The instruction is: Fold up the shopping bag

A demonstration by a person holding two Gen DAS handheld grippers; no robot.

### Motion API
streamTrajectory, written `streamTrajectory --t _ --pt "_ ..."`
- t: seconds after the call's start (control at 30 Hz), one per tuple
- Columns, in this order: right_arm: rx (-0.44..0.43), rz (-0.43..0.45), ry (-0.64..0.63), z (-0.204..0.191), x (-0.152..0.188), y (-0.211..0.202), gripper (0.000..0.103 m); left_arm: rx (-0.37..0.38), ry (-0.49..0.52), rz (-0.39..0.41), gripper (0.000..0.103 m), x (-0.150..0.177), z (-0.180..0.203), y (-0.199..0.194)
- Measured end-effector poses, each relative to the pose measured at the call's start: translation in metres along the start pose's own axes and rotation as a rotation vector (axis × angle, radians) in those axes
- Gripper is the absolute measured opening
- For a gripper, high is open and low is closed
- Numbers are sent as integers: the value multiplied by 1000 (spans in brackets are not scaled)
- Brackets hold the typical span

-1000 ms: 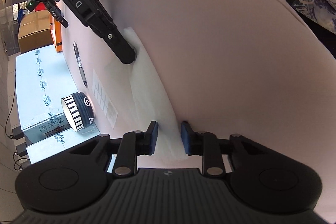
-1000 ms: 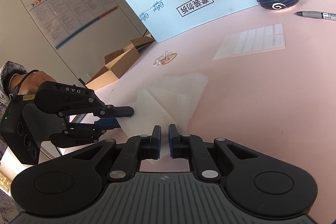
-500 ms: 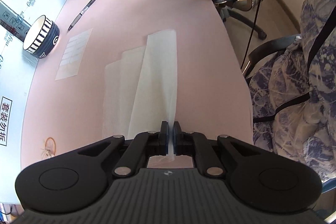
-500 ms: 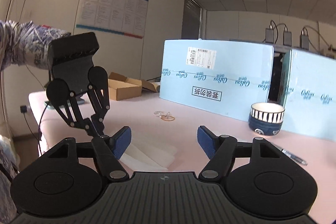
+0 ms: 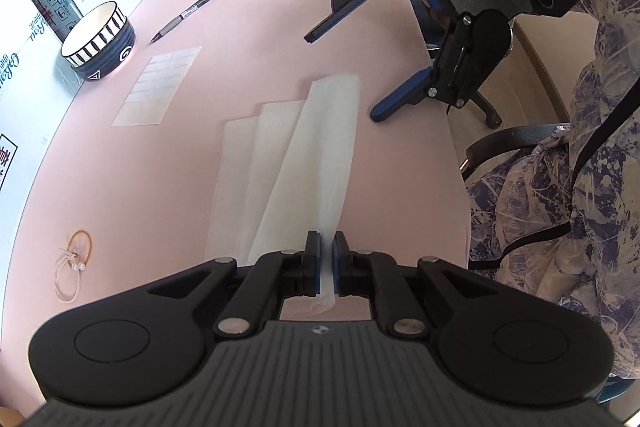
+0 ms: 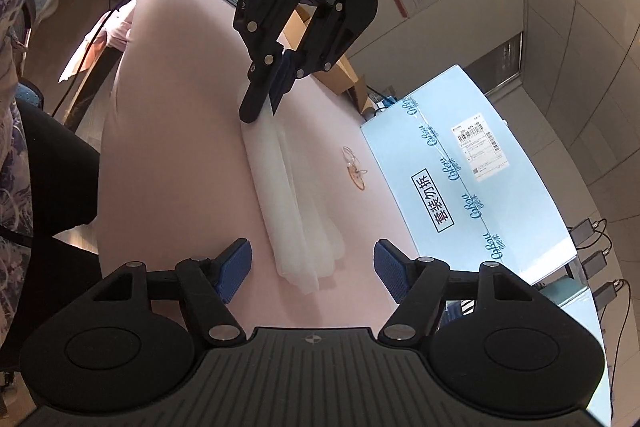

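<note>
Shopping bag (image 5: 320, 155), white and pleated, lies on the pink table (image 5: 240, 27), one end pinched by the left gripper (image 5: 326, 263). Only the right-wrist view shows the right gripper (image 6: 312, 267) spread, just narrowing, empty.

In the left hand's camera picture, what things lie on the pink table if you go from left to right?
Rubber band → striped bowl → sticker sheet → pen → white bag → right gripper.
</note>
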State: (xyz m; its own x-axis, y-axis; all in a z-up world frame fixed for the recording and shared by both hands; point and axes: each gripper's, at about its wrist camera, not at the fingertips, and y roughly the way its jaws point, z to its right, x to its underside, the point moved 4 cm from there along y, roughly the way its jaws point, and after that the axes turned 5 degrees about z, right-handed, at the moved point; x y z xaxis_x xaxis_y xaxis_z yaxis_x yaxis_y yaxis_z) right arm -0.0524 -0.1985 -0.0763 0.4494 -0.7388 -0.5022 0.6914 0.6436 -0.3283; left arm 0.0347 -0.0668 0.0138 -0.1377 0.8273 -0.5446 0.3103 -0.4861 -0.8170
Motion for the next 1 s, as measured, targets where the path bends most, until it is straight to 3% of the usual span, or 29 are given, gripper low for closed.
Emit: streamTrajectory --t 0.03,0.1,0.2,0.3,0.47,0.63,0.83,1.0 --pt "-26 -4 -5 -1 0 2 40 -5 2 3 7 -1 0 -1" --pt "-62 -9 -22 -4 0 8 27 -19 6 10 7 -1 -1 -5" --pt "-65 -24 -13 -4 -1 16 25 -25 5 13 7 -1 -1 -8" --pt "-100 -39 57 -3 -2 20 4 -21 25 -2 7 3 4 -6" --pt "-180 -24 111 1 -9 20 4 -32 54 -48 8 11 16 -7" --pt "-328 37 341 29 -17 20 4 -45 51 -45 11 18 26 -25" --pt "-413 39 674 70 -7 42 4 -152 -35 46 26 32 21 -60" --pt "-496 63 863 93 1 55 5 -243 -99 159 30 45 23 -90"
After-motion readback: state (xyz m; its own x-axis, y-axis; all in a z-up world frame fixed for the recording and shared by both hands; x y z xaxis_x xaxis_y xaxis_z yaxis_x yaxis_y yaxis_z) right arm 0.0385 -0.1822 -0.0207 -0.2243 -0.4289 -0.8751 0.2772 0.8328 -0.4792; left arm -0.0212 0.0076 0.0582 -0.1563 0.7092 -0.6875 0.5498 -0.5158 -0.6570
